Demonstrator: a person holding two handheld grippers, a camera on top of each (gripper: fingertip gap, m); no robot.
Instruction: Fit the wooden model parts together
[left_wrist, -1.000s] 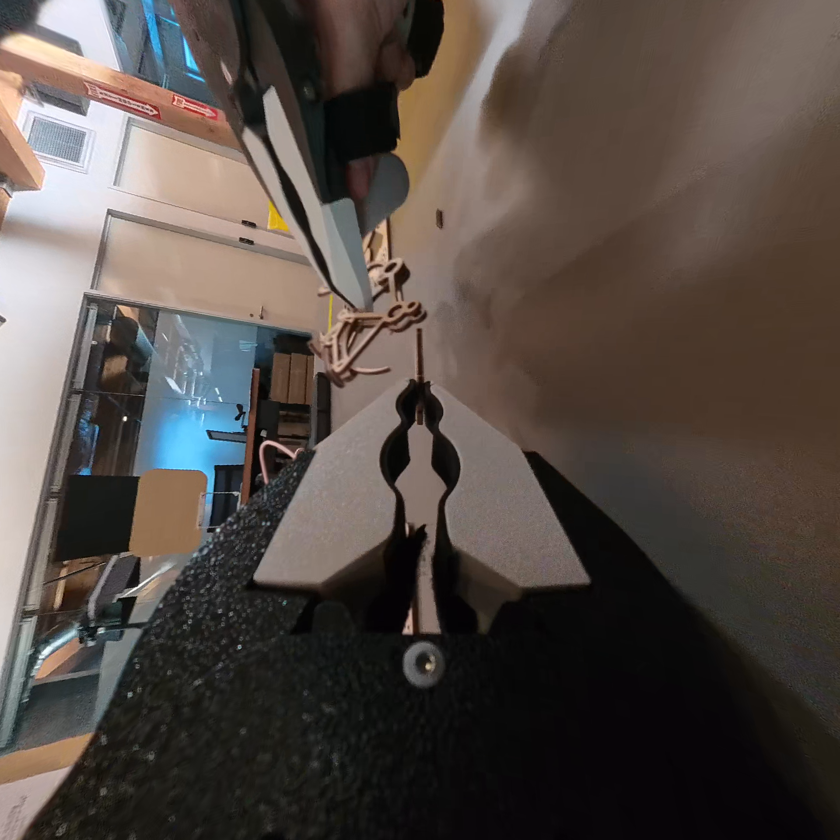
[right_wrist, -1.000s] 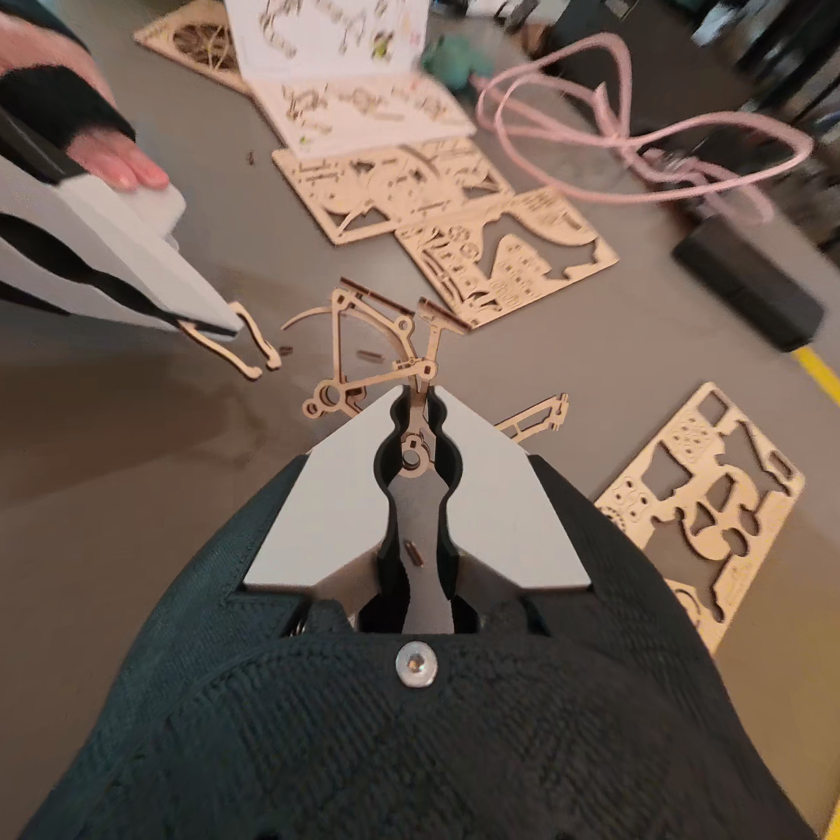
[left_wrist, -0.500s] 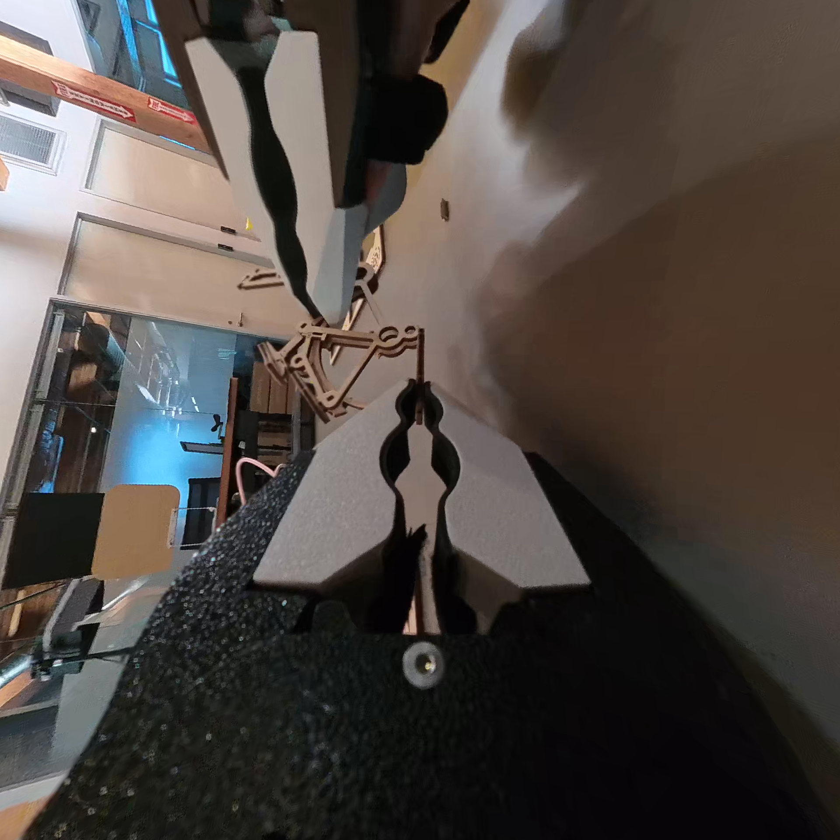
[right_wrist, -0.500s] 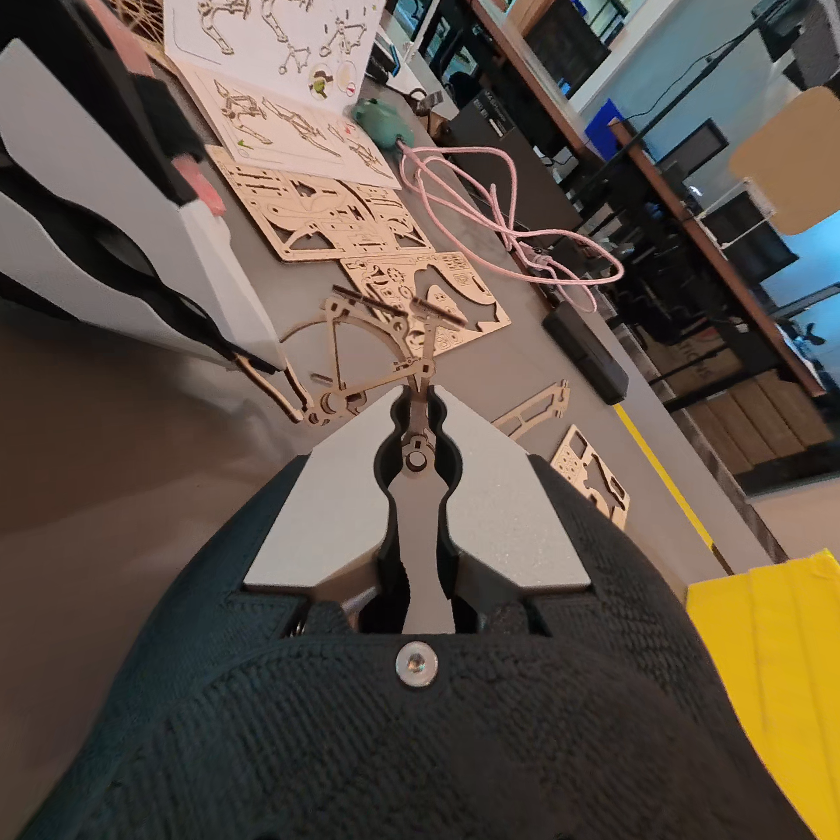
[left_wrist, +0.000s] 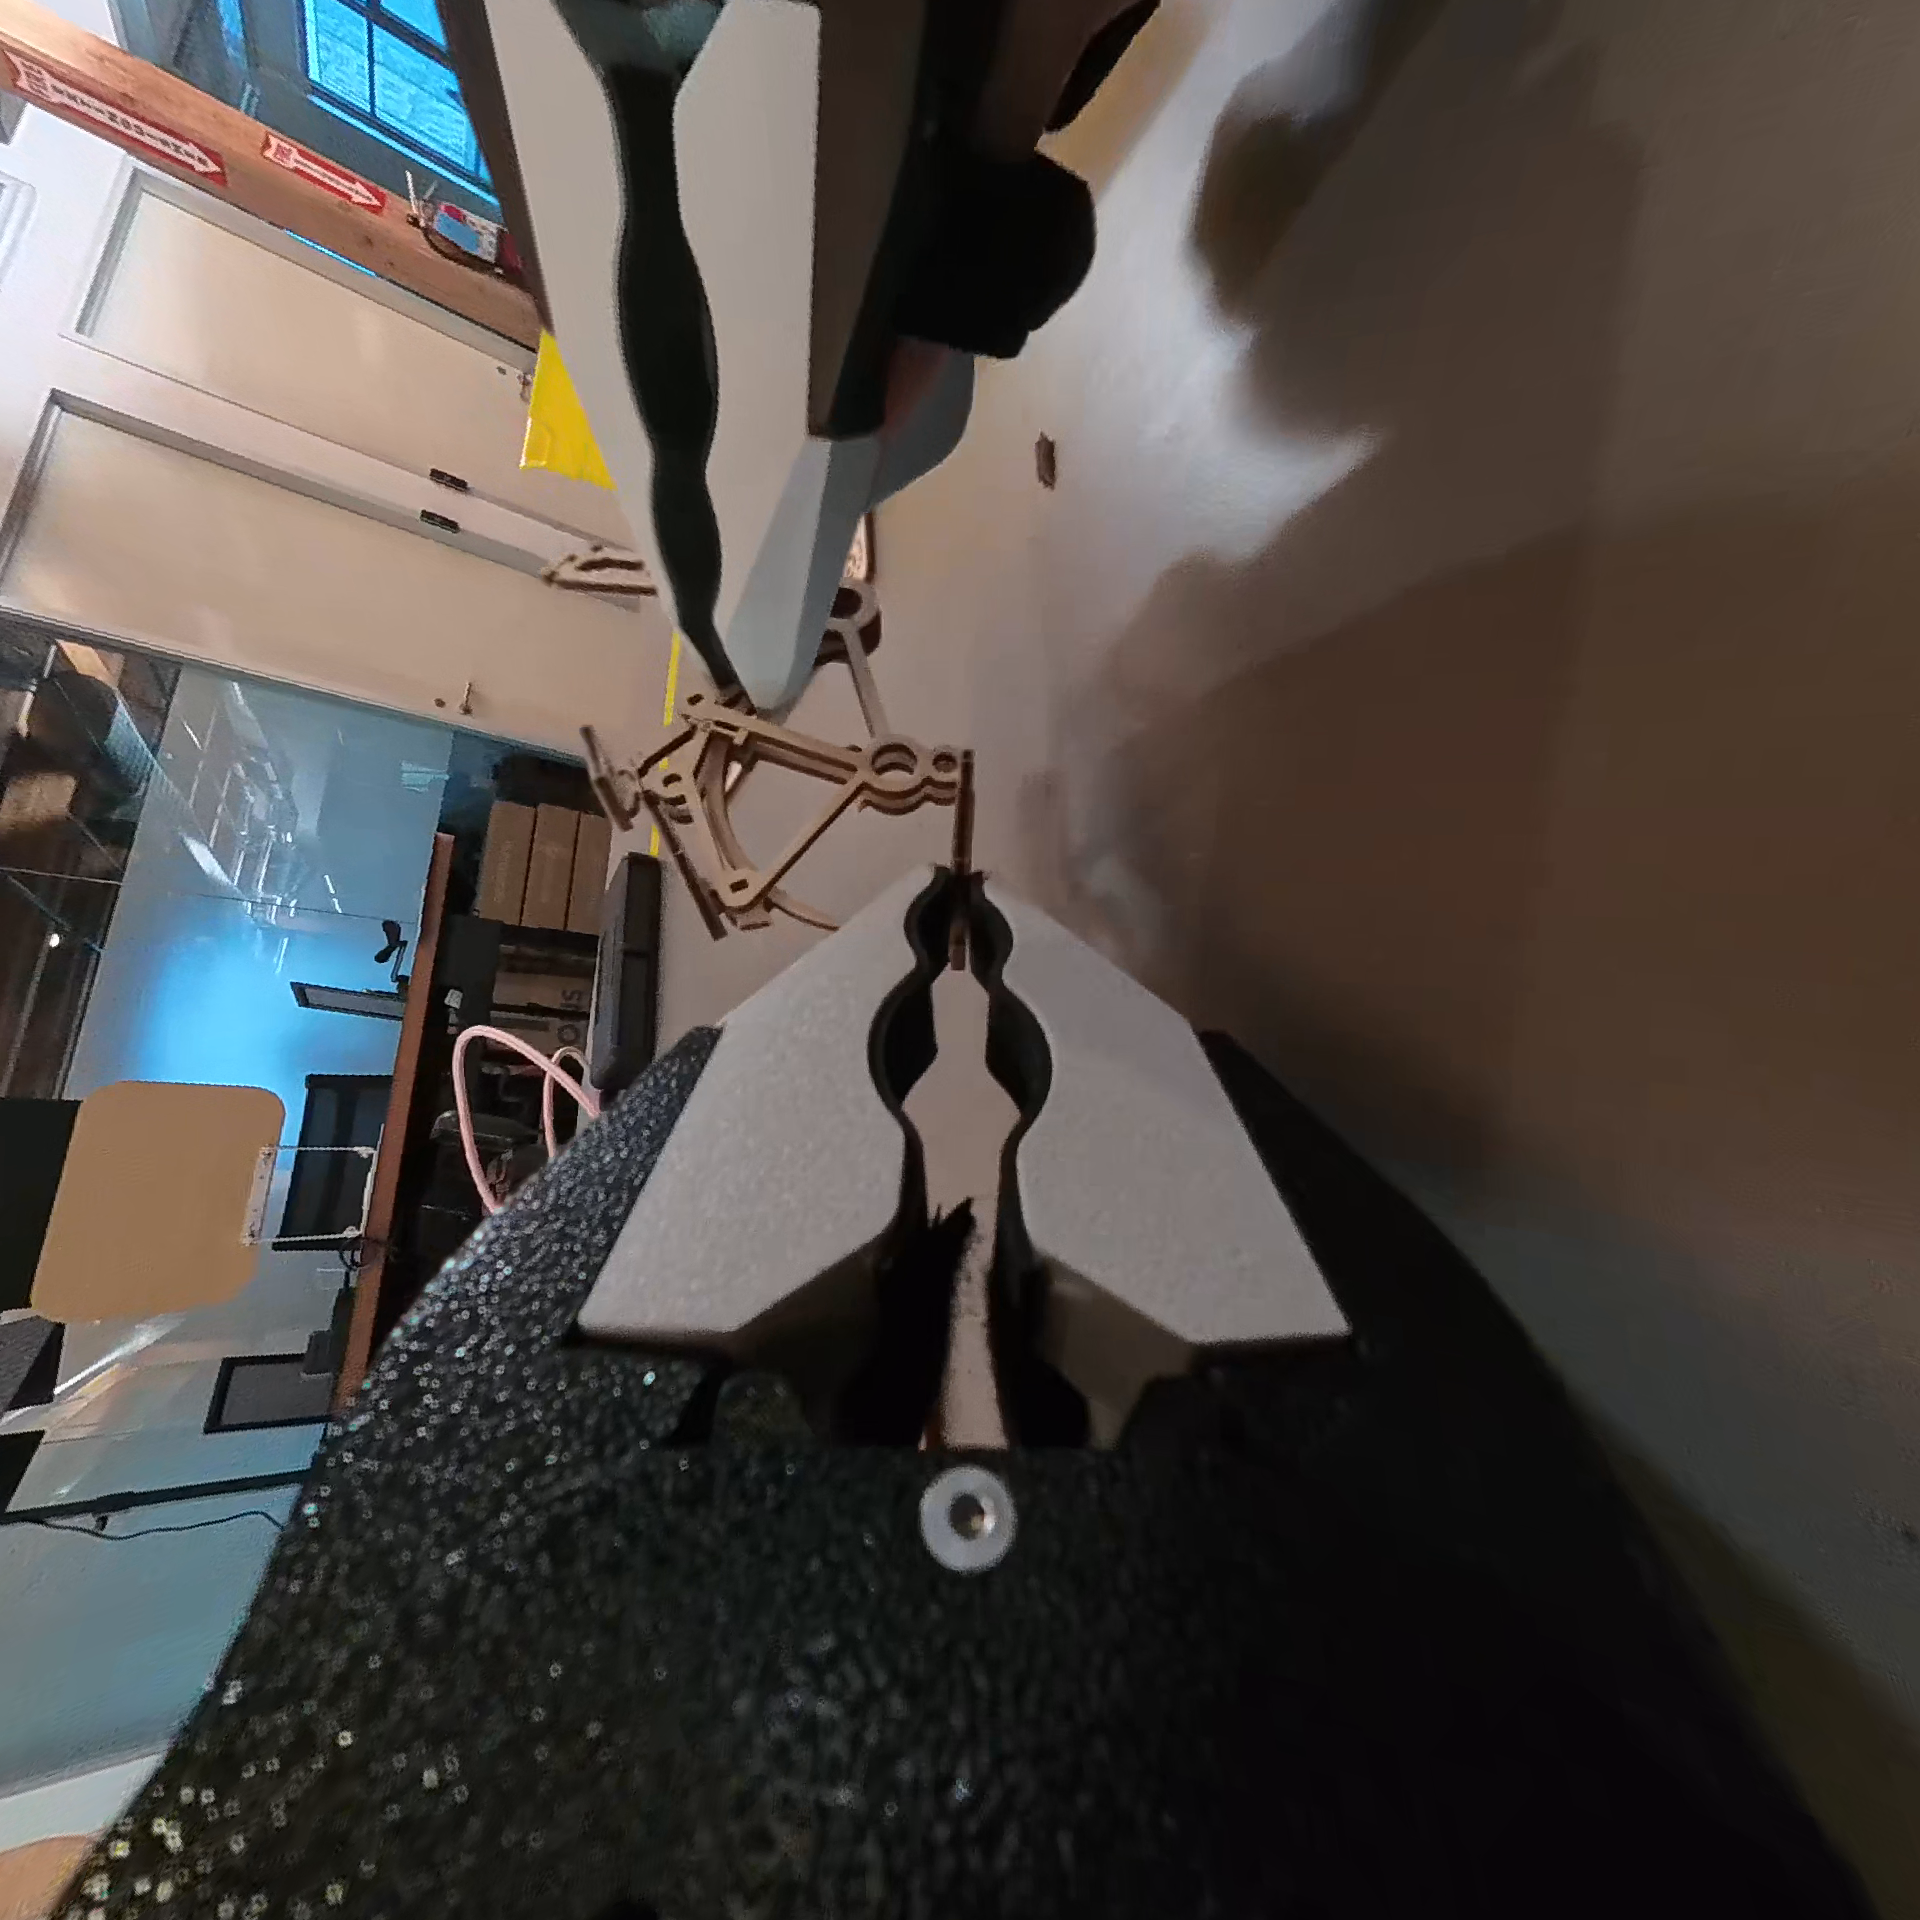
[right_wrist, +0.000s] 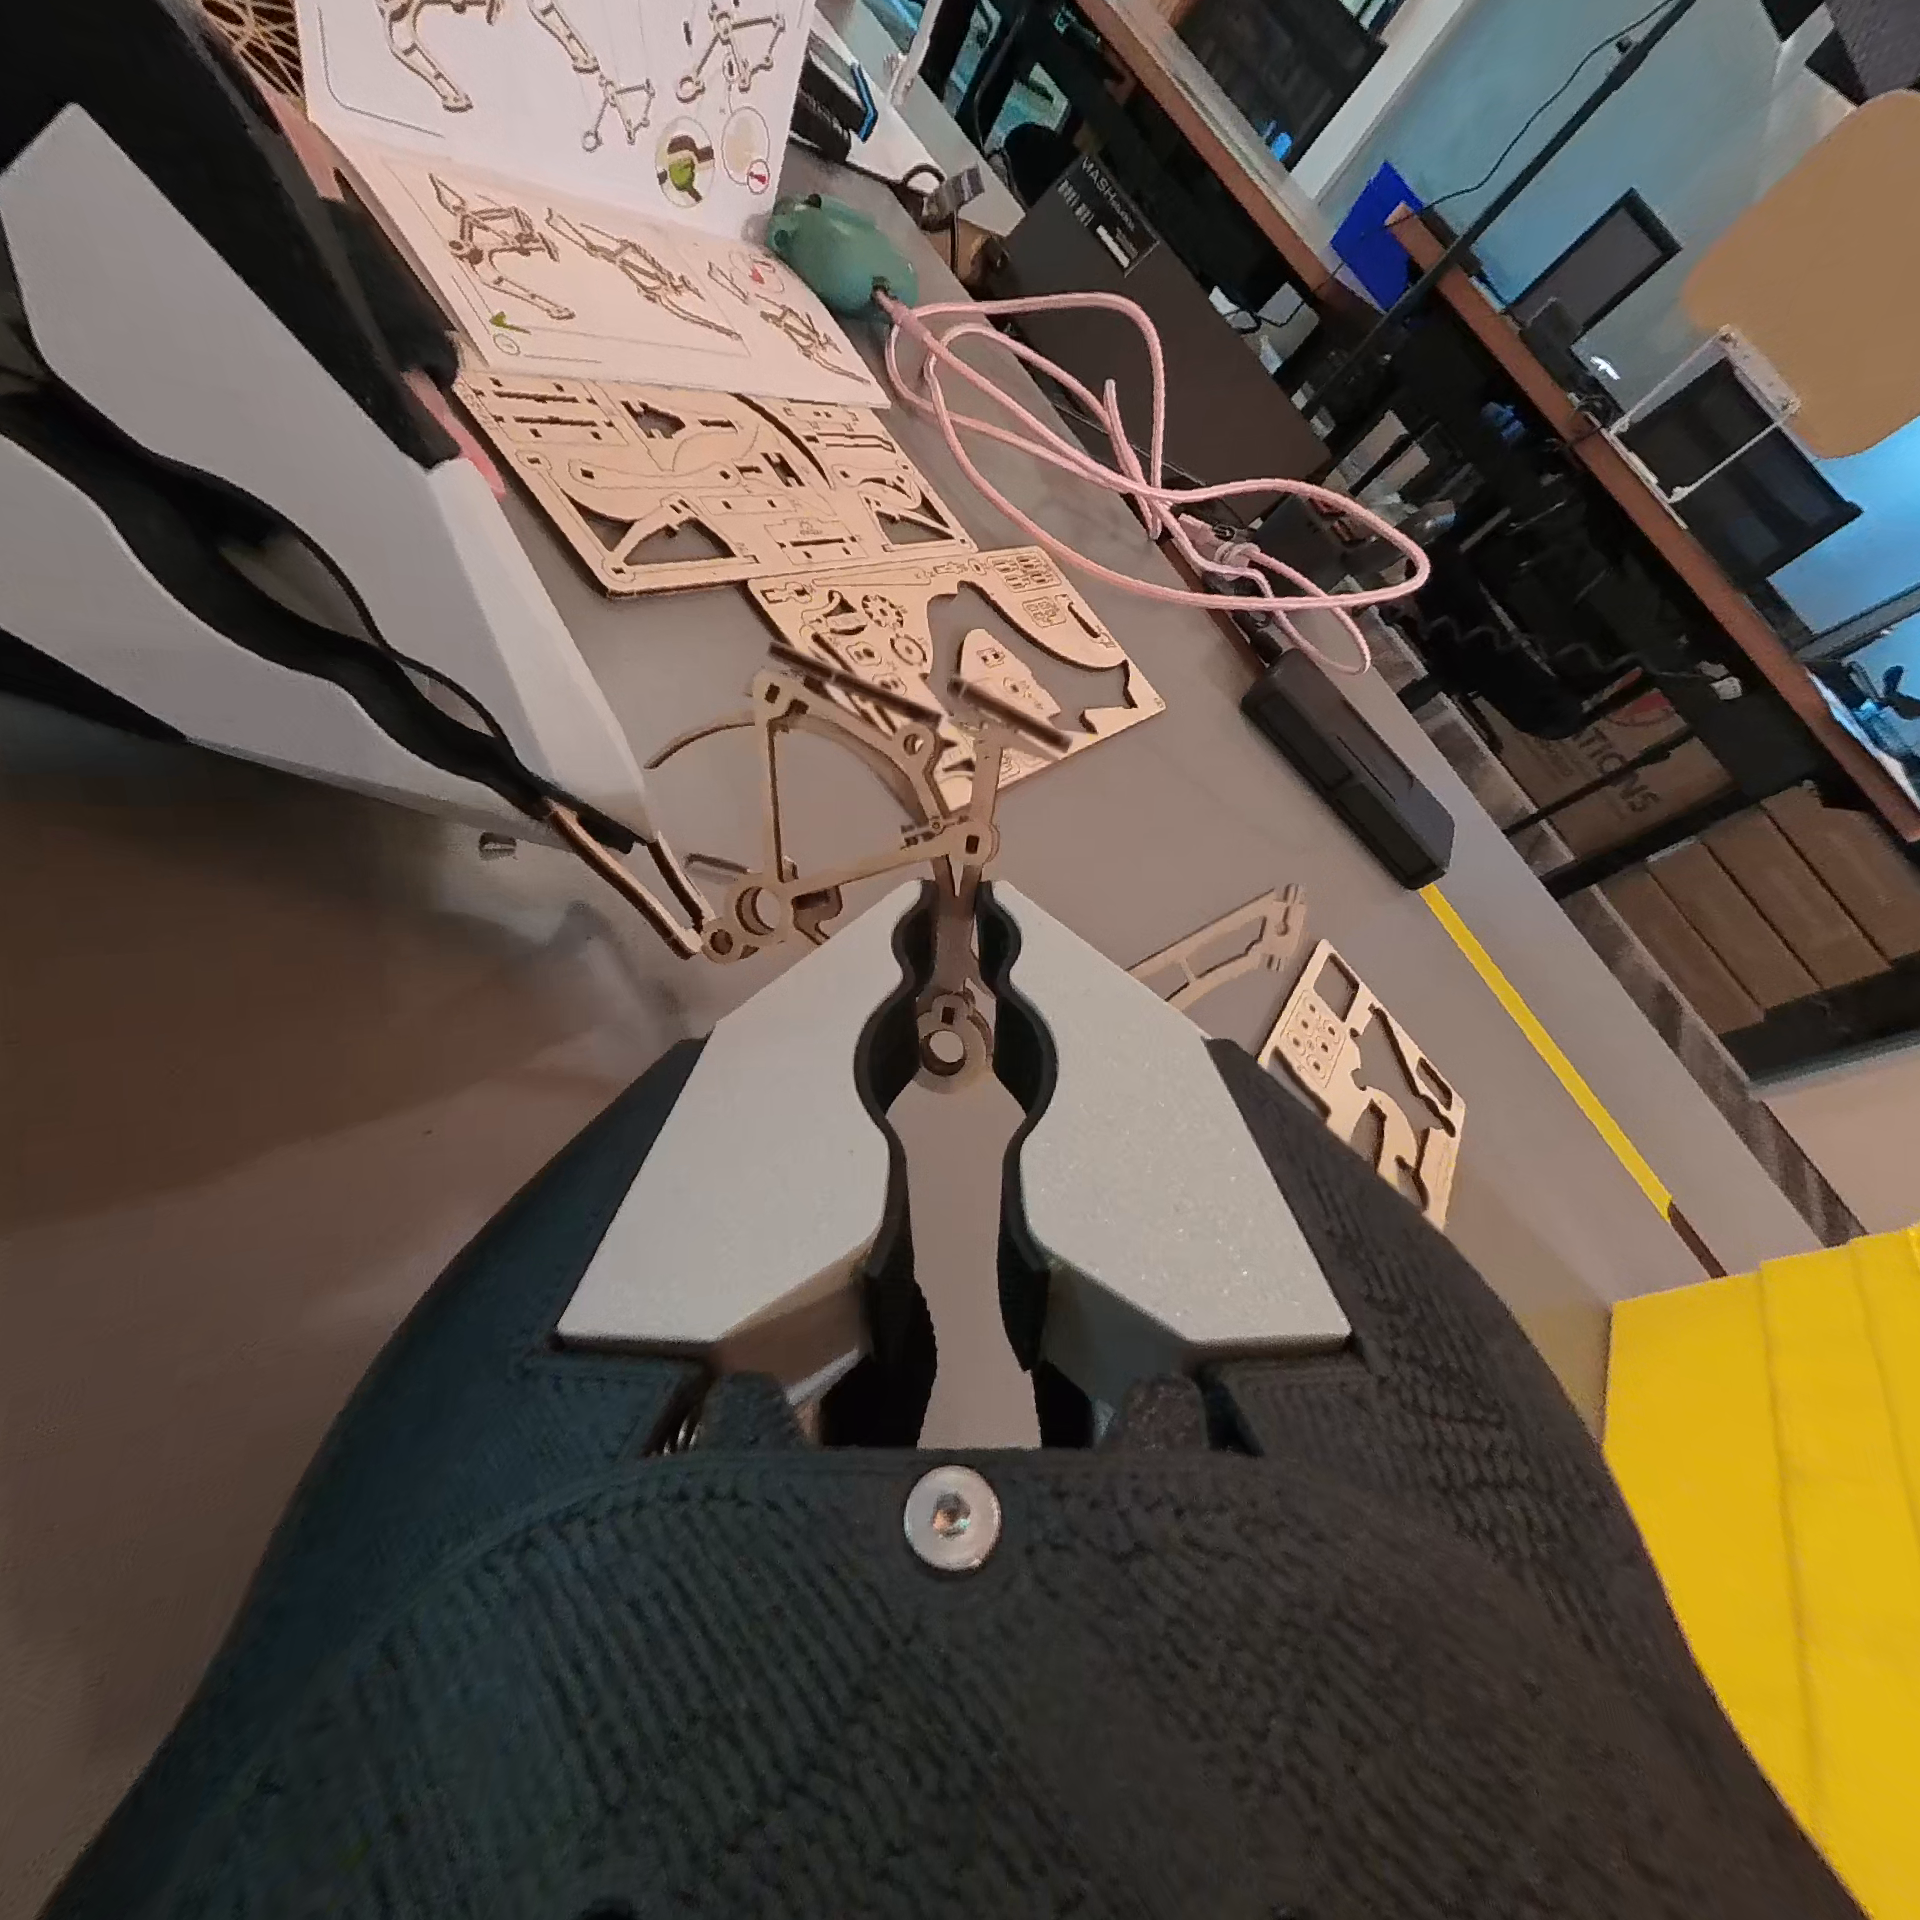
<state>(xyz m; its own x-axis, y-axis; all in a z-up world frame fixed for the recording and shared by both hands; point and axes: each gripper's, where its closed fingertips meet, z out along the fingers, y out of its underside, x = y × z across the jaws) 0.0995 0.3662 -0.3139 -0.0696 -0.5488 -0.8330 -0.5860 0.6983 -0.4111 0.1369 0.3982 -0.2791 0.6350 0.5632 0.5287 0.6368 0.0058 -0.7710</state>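
My right gripper (right_wrist: 954, 896) is shut on a wooden frame assembly (right_wrist: 753, 914) of struts and an arc, and holds it above the grey table (right_wrist: 312, 1039). My left gripper (left_wrist: 961, 883) is shut on a thin wooden link piece (left_wrist: 962, 821), seen edge-on. In the right wrist view the left gripper (right_wrist: 592, 821) comes in from the left, and the link piece (right_wrist: 636, 883) touches the frame's round hub with its tip. In the left wrist view the right gripper (left_wrist: 743, 665) hangs from above, with the frame (left_wrist: 821, 774) just left of the link.
Several laser-cut part sheets (right_wrist: 727, 499) lie behind the frame, and one sheet (right_wrist: 1361, 1081) with a loose part (right_wrist: 1226, 945) lies at the right. An open instruction booklet (right_wrist: 582, 260), a pink cable (right_wrist: 1143, 468), a black box (right_wrist: 1340, 769) and a yellow object (right_wrist: 1766, 1455) are also on or near the table. About 6 cm separates my left fingertips from my right. My left tips are about 35 cm from the yellow object (right_wrist: 1766, 1455), my right tips only 30 cm.
The two grippers have come together. The link piece, apart from the frame a second ago, now has its tip at the frame's hub. The right gripper has tilted and lifted the frame.
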